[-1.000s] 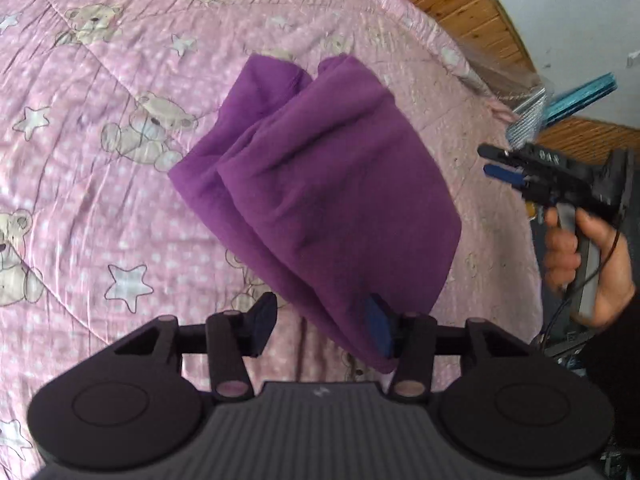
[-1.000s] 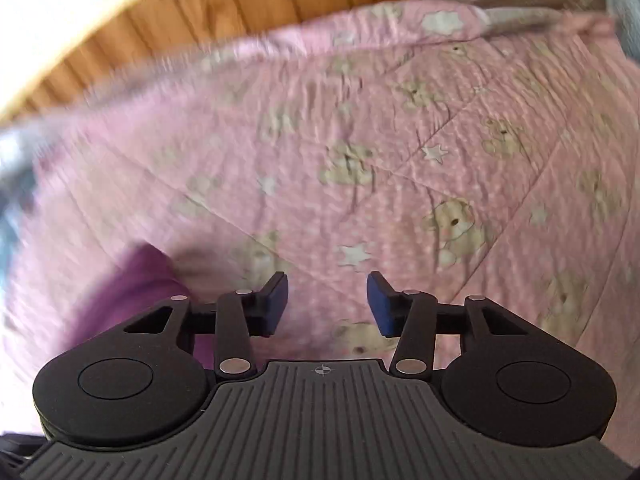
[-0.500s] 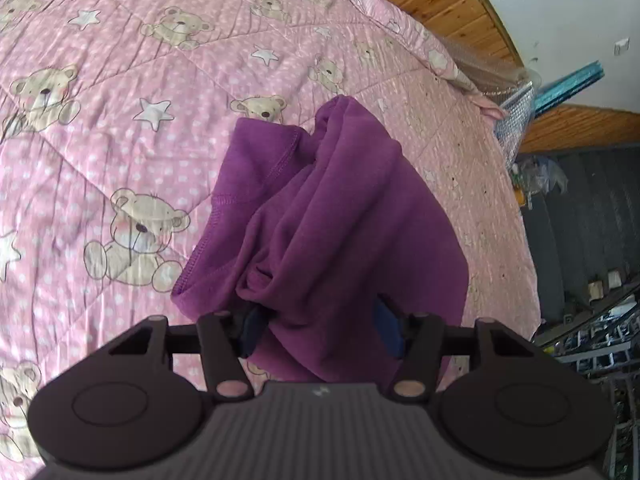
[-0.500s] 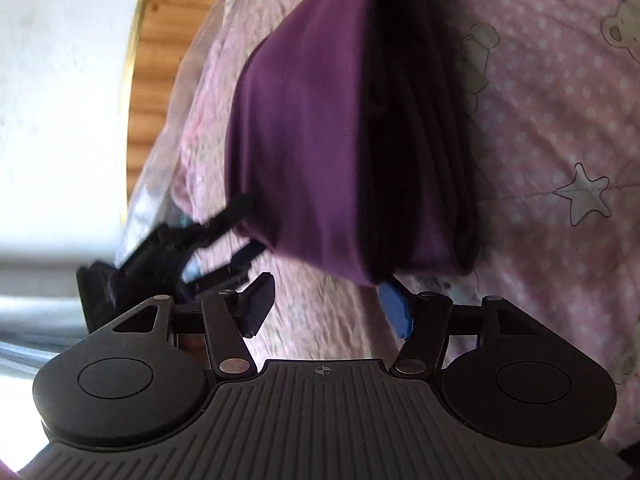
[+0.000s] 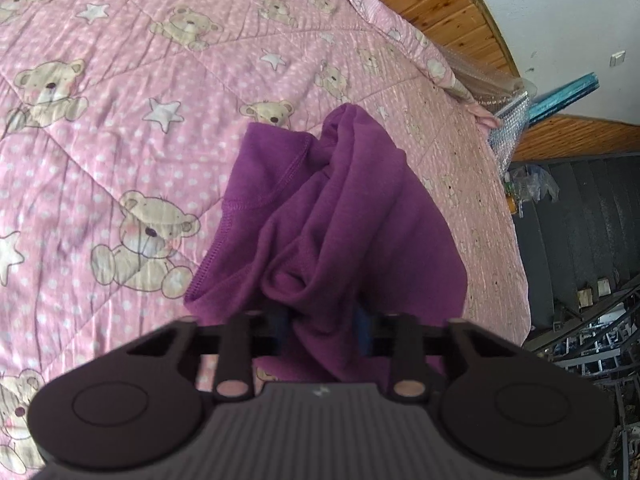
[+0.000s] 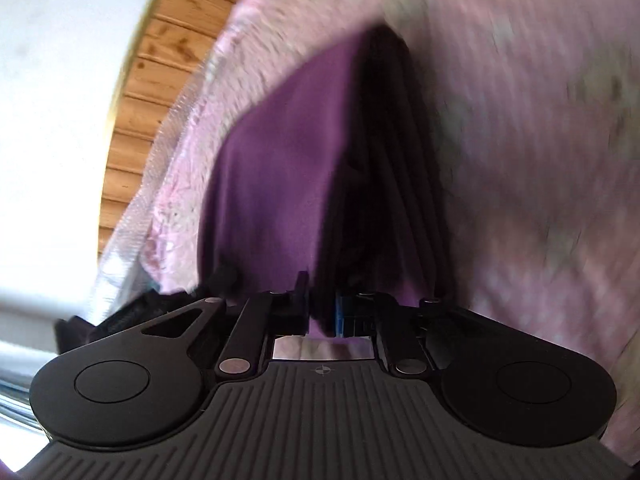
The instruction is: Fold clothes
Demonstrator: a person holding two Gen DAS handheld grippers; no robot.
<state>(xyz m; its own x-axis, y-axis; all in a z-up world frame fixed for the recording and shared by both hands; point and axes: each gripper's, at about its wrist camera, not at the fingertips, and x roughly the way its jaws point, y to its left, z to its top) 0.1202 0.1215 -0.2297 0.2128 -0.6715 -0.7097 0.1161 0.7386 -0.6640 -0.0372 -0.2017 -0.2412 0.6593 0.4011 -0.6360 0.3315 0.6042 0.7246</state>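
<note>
A folded purple garment (image 5: pixel 344 216) hung bunched above the bed's pink teddy-bear quilt (image 5: pixel 120 128), near its far edge by the wood panelling (image 5: pixel 424 4), as the left gripper (image 5: pixel 324 322) and right gripper (image 6: pixel 322 312) each pinched its cloth.

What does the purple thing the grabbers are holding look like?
Find the pink quilt with teddy bears and stars. Bunched over it is the purple garment, pinched by the left gripper and right gripper. It is the only plain, dark-coloured cloth there.
</note>
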